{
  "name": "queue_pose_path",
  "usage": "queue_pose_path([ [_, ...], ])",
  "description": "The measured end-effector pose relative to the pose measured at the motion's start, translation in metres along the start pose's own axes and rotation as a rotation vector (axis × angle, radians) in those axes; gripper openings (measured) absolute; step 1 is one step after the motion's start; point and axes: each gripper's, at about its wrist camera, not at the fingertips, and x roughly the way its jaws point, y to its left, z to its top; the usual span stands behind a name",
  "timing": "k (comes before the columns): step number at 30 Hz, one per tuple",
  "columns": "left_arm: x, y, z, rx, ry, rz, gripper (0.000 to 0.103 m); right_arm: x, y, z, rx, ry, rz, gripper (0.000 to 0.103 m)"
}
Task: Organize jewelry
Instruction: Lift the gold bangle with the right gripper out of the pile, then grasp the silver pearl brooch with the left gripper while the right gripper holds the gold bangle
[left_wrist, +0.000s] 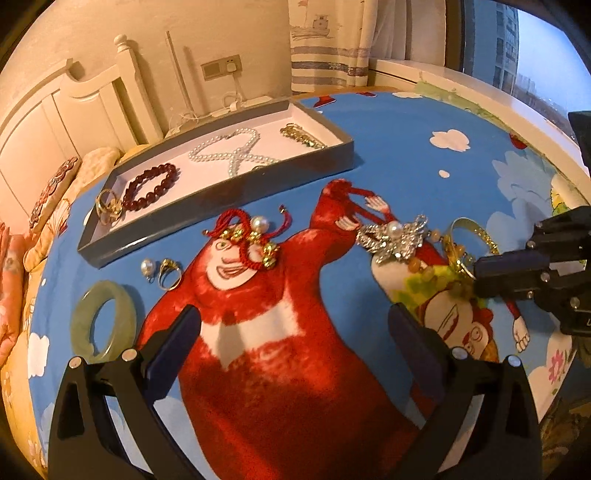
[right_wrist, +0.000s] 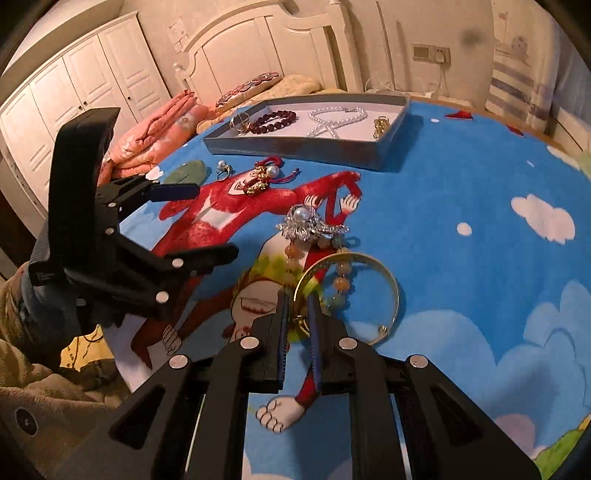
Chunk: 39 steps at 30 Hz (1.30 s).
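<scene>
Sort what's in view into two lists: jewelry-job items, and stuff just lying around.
Job items:
gray tray
pearl necklace
dark red bead bracelet
red cord charm bracelet
silver brooch
jade bangle
gold bangle, pinched in the right claw
left claw, open

Lying around:
folded pink blanket
embroidered pillow
wall charger

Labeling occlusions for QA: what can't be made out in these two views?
- Gold bangle: the right tongs cover its near rim in the right wrist view, so actual contact is unclear.
- Rings in the tray: left wrist view, too small and tangled to count.
- Green bangle: right wrist view, partly behind the left tongs.
</scene>
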Motion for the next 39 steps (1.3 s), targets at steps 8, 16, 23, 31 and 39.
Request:
queue_pose_path([
  [8, -0.005, -0.012, 0.002, 0.021, -0.006, -0.025, 0.1, 0.001, 0.004, -0.001, -0.026, 0.019, -0.026, 0.013],
  [16, 0.001, -0.019, 0.009, 0.017, 0.001, -0.039, 0.1, 0.011, 0.005, 0.016, -0.01, 0.044, -0.06, 0.013],
  [23, -0.003, -0.024, 0.013, 0.043, -0.006, -0.028, 0.1, 0.018, 0.007, 0.018, -0.044, 0.027, -0.12, 0.007],
  [31, 0.009, -0.032, 0.032, 0.049, -0.013, -0.089, 0.098, -0.045, -0.033, 0.006, 0.123, -0.257, -0.093, 0.006],
  [39, 0.044, -0.04, 0.045, 0.024, 0.054, -0.155, 0.092, -0.054, -0.044, -0.001, 0.157, -0.305, -0.084, 0.006],
])
